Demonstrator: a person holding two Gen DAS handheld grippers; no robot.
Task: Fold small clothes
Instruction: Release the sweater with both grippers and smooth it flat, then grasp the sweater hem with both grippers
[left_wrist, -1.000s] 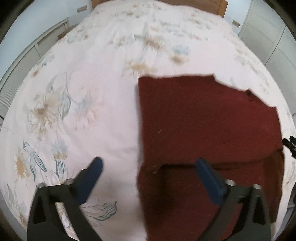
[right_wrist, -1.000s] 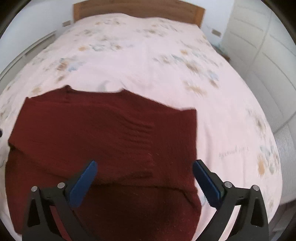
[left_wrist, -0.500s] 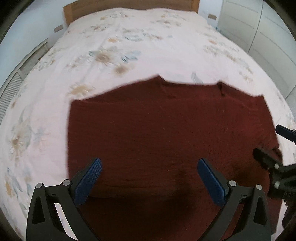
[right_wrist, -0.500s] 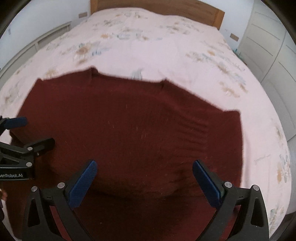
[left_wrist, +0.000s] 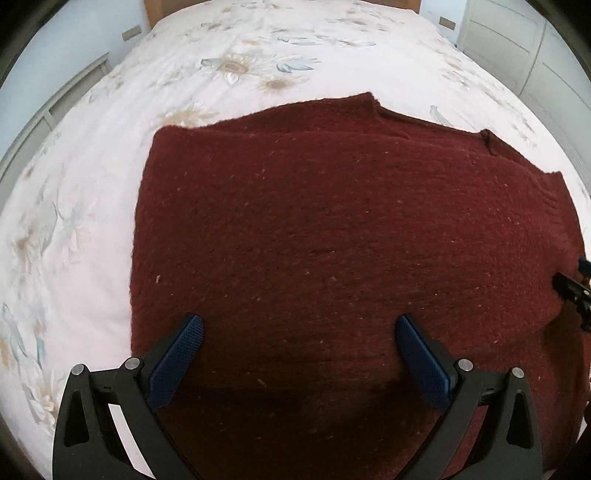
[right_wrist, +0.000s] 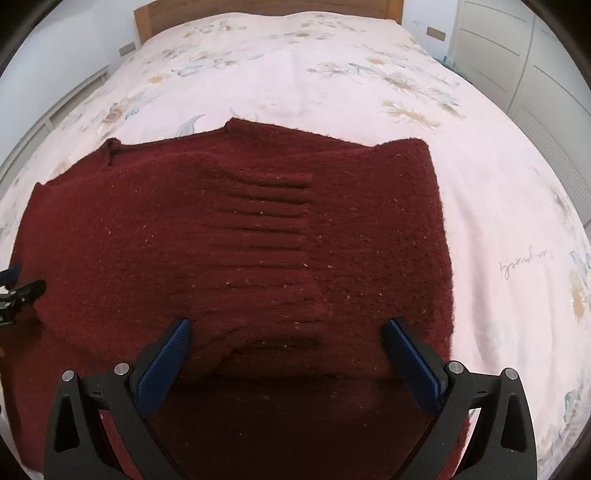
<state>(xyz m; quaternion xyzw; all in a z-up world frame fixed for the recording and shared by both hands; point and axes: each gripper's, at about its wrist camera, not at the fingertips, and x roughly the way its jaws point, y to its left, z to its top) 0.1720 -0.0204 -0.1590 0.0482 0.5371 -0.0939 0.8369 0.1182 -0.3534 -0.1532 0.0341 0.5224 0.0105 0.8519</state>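
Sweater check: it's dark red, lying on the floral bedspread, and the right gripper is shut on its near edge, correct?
Not quite. The right gripper is open, its blue fingers spread wide above the sweater and holding nothing, as the right wrist view shows. The rest stands: the sweater is dark red and lies on the floral bedspread.

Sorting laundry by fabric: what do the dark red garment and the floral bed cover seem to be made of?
The dark red garment looks like a thick, fuzzy knit, likely wool or acrylic: ribbed rows, pale flecks, matte nap. The floral bed cover looks like smooth woven cotton or a blend: flat, matte, printed flowers.
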